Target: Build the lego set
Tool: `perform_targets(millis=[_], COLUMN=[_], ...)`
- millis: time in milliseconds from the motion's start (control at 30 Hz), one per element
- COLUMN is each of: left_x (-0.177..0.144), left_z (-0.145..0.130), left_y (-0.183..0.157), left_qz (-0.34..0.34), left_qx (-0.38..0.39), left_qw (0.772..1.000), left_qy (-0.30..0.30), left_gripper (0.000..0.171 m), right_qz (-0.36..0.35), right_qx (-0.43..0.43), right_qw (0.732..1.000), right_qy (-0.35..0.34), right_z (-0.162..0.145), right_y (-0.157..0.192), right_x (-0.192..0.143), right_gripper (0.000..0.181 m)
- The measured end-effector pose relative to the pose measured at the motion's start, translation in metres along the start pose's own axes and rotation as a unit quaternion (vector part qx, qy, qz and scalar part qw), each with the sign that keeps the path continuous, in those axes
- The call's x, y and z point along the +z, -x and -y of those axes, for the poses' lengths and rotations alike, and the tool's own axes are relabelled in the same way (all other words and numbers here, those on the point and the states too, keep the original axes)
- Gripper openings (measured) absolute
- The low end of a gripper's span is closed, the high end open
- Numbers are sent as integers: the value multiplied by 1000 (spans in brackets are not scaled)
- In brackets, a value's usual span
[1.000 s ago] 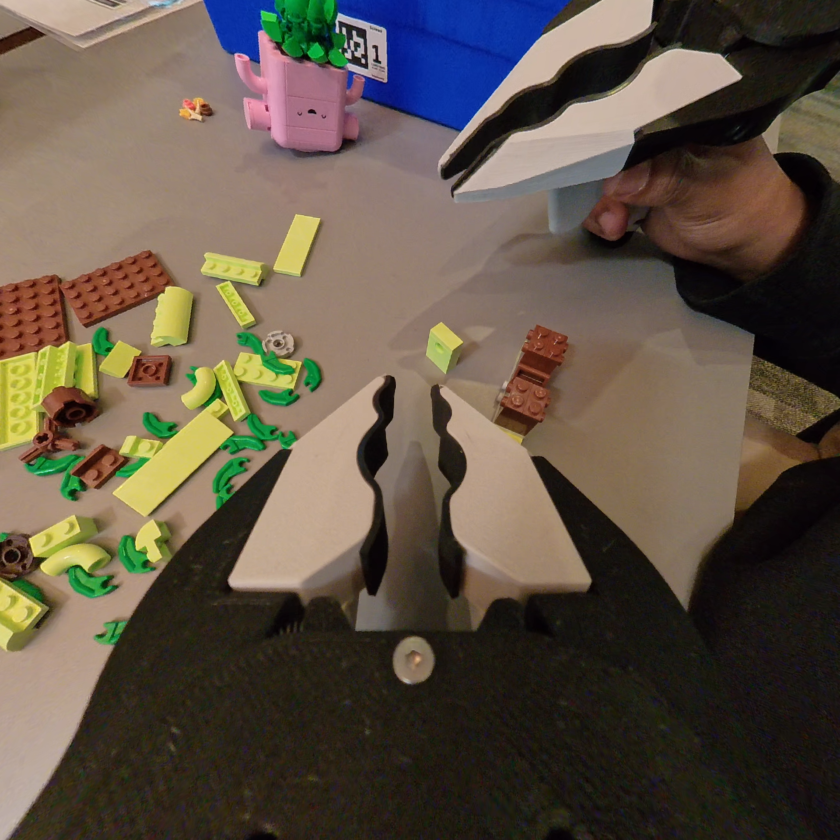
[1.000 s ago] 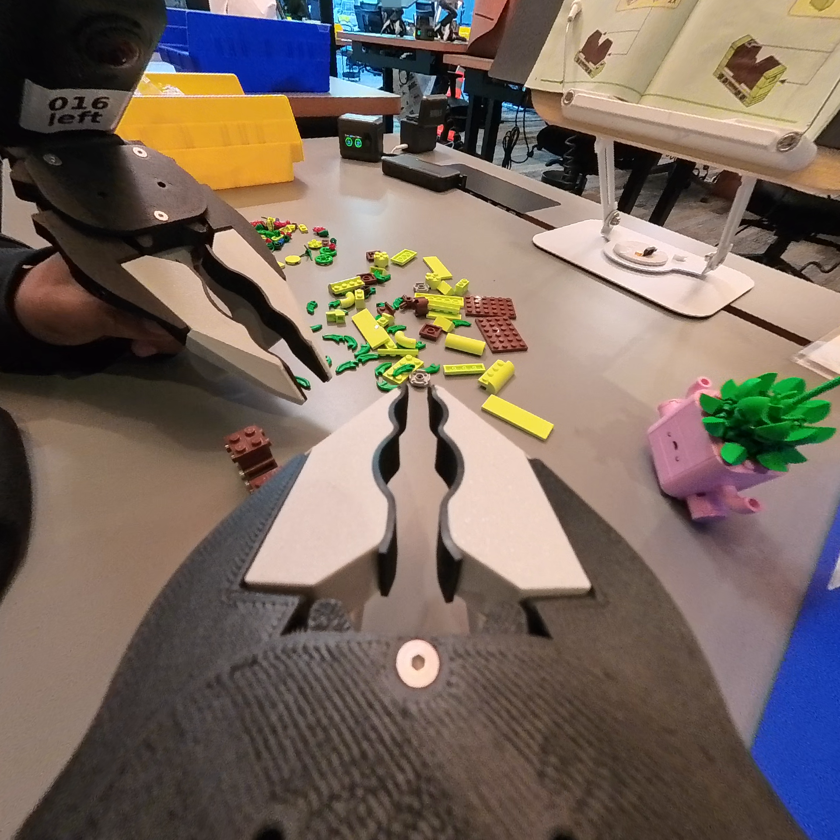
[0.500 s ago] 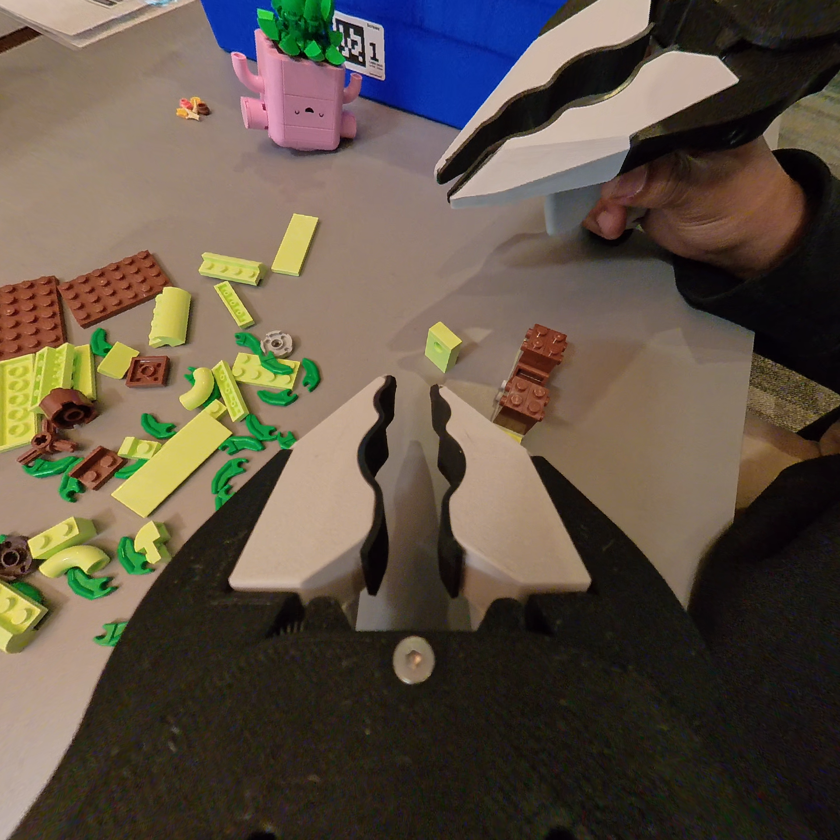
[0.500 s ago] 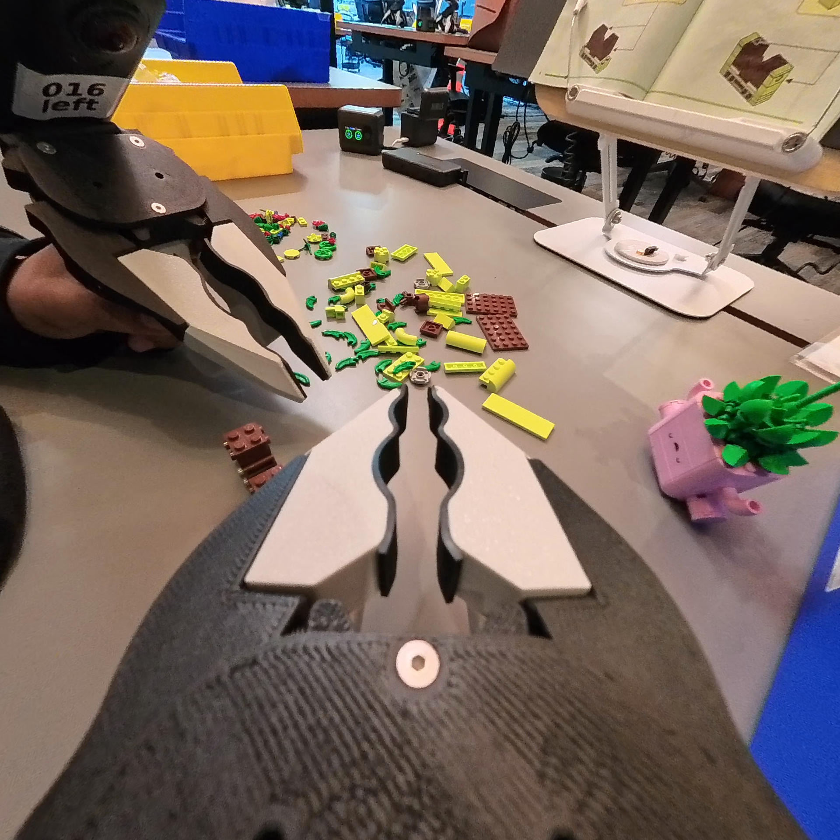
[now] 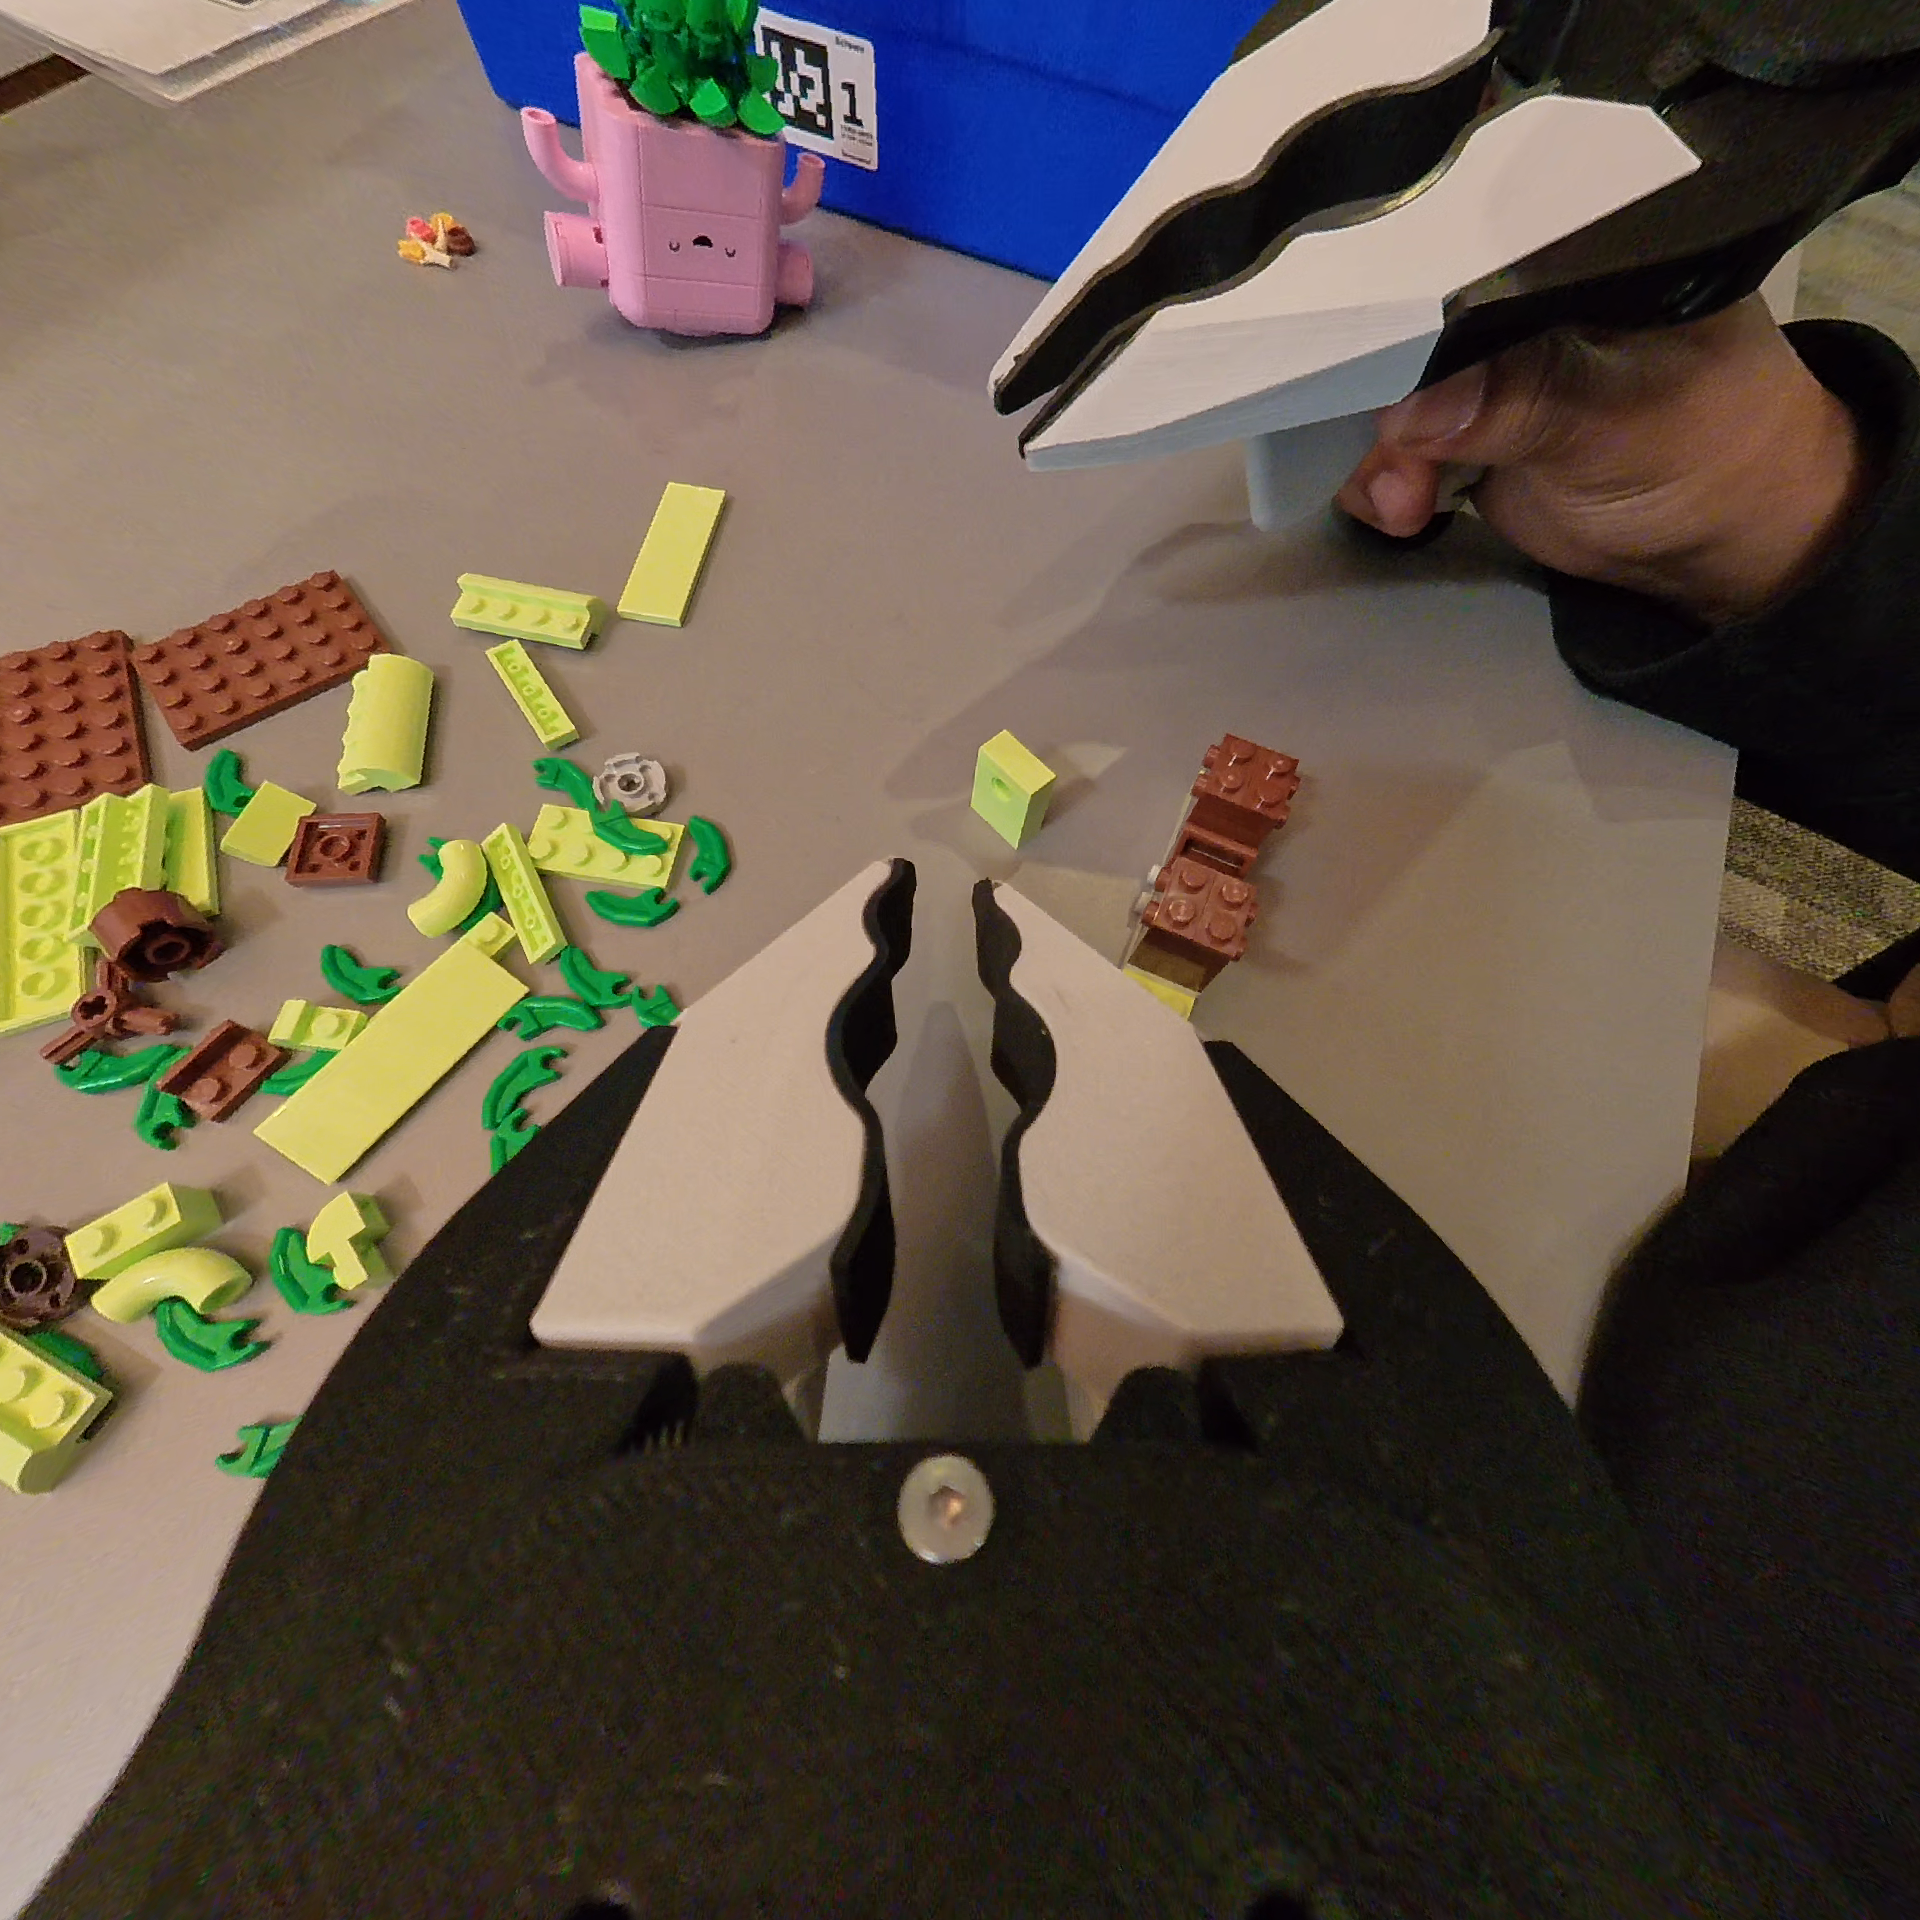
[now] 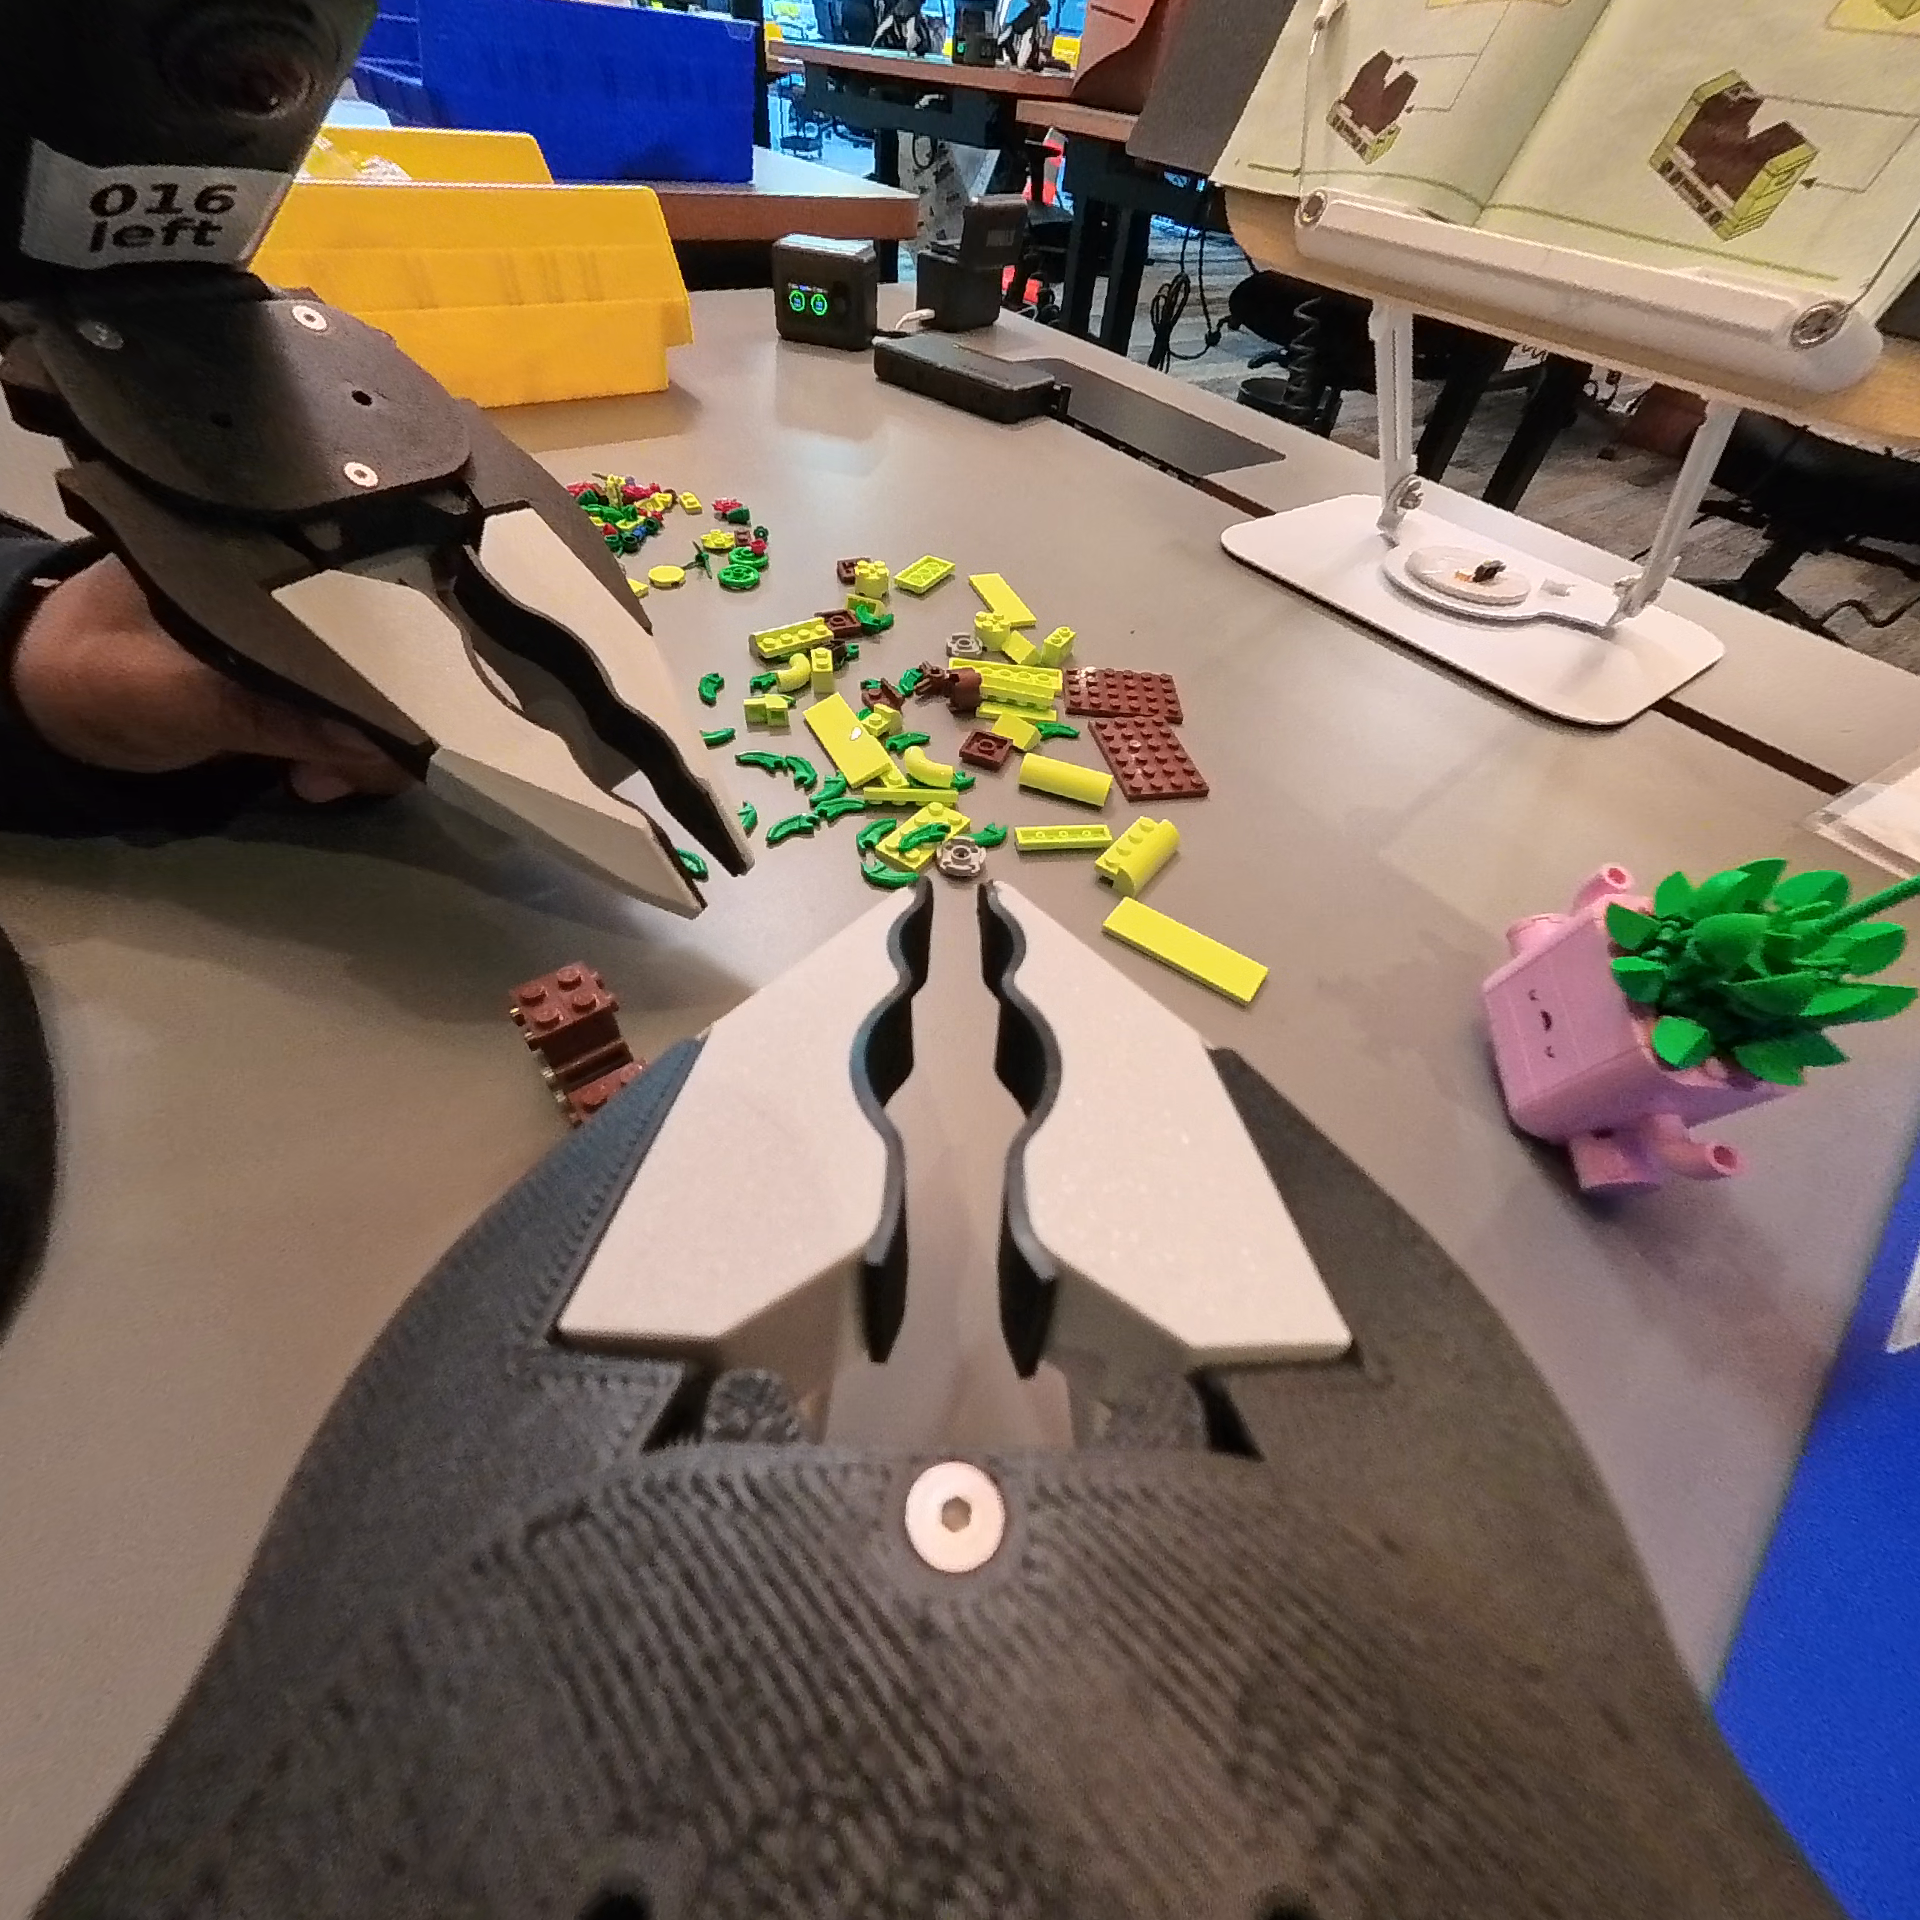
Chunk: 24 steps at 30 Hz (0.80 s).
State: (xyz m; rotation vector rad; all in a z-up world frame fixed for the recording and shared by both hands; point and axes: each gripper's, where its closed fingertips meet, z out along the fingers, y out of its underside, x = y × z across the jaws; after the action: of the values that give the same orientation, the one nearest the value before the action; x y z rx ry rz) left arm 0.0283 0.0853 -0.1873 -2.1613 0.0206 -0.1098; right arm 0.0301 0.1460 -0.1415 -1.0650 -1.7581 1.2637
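A small brown brick assembly (image 5: 1216,862) lies on the grey table (image 5: 1039,582), with a lime base piece under its near end. It also shows in the right wrist view (image 6: 571,1029). A single lime brick (image 5: 1010,798) sits just left of it. My left gripper (image 5: 945,888) hovers just in front of both, its jaws a narrow gap apart and empty. My right gripper (image 6: 954,888) is also narrowly open and empty. In the left wrist view it (image 5: 1013,421) hangs above and beyond the assembly. Loose lime, brown and green pieces (image 5: 416,914) lie spread to the left.
A finished pink pot figure with green leaves (image 5: 691,208) stands by a blue bin (image 5: 987,104). An instruction booklet on a white stand (image 6: 1475,613) and a yellow bin (image 6: 499,281) are at the far side. The table edge (image 5: 1704,1039) runs close on the right. The tips of one gripper are about 8 cm away from the tips of the other.
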Motion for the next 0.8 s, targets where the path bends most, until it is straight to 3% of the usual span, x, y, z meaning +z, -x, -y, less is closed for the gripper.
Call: perform_targets(millis=[533,600,667,800], left_x=[-7,-25,-44,-59], left_z=[4,5,5,-15], left_y=[7,47,86,128], left_qz=[13,116,186,210], left_qx=[10,53,42,-65], left_qw=[1000,991,982,976], left_qy=[-21,-28,-19,5], left_gripper=[13,13,15,29], right_qz=[-1,-1,-2,0], right_qx=[-2,-2,-4,-7], right_qw=[1000,1000,1000,1000], right_qy=[0,-4,-8,-7], right_z=[0,1,2,2], right_y=[0,0,1,2], right_x=[0,-1,-2,-2], right_gripper=[7,6,6,6])
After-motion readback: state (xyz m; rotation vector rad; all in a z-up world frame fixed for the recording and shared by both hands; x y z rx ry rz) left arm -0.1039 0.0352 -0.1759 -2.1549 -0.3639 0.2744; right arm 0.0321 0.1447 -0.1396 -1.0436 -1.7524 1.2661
